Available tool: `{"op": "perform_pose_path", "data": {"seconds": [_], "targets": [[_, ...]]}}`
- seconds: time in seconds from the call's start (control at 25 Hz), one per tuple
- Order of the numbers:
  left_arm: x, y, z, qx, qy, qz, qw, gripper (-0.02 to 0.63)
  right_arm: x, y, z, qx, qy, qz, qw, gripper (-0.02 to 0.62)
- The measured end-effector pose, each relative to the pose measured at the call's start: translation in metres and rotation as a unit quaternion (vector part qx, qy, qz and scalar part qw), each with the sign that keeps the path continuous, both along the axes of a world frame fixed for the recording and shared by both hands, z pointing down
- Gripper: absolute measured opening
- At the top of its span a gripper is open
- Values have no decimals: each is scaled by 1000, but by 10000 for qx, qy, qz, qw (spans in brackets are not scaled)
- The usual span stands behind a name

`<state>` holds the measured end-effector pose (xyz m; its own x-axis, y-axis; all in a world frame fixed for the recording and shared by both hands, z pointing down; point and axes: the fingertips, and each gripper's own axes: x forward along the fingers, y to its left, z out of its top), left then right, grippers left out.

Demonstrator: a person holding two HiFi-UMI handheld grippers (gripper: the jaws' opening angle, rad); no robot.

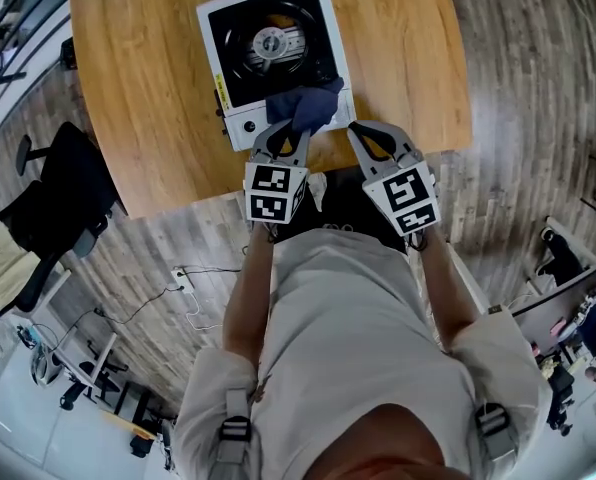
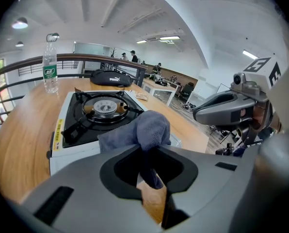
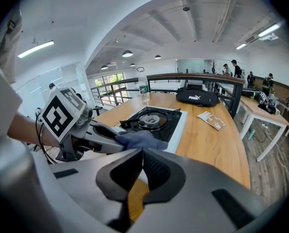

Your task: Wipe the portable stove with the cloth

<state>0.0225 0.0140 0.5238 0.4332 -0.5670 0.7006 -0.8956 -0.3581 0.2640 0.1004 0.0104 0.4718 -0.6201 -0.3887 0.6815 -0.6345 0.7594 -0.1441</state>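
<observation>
A clear plastic bottle with a green label was seen standing upright near the far edge of the wooden table. A black zipped bag was laid beyond the stove, and a small flat packet was left near it on the bare wood. A black office chair was parked off the table's left side on the grey plank floor.

From the right gripper view, the stove's near front was partly screened by the left gripper. From the left gripper view, the stove's front right corner was covered by the bunched cloth.

The portable stove was set close to the table's near edge. It was made up of a square white metal casing, a glossy black top, a round silver burner and dark pan supports. The cloth, a dark blue, soft, nubbly towelling, was heaped on the front right corner of the stove and draped over its front edge. It was pinched between the left gripper's jaws, with a fold hung down between them.

The right gripper was held just beside the left one, above the table's edge. Its ribbed jaws were pressed together with nothing between them, apart from the cloth.
</observation>
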Motion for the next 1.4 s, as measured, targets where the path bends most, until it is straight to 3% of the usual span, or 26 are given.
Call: {"op": "perform_pose_path", "data": {"seconds": [0.64,1.4], "targets": [[-63,15,1,-69,1,-5,10000,78,-56,9,3,-27,43,-53,10000,20],[-123,26,-1,-110,-79,-34,9999,78,-90,5,2,-58,165,165,9997,20]]}}
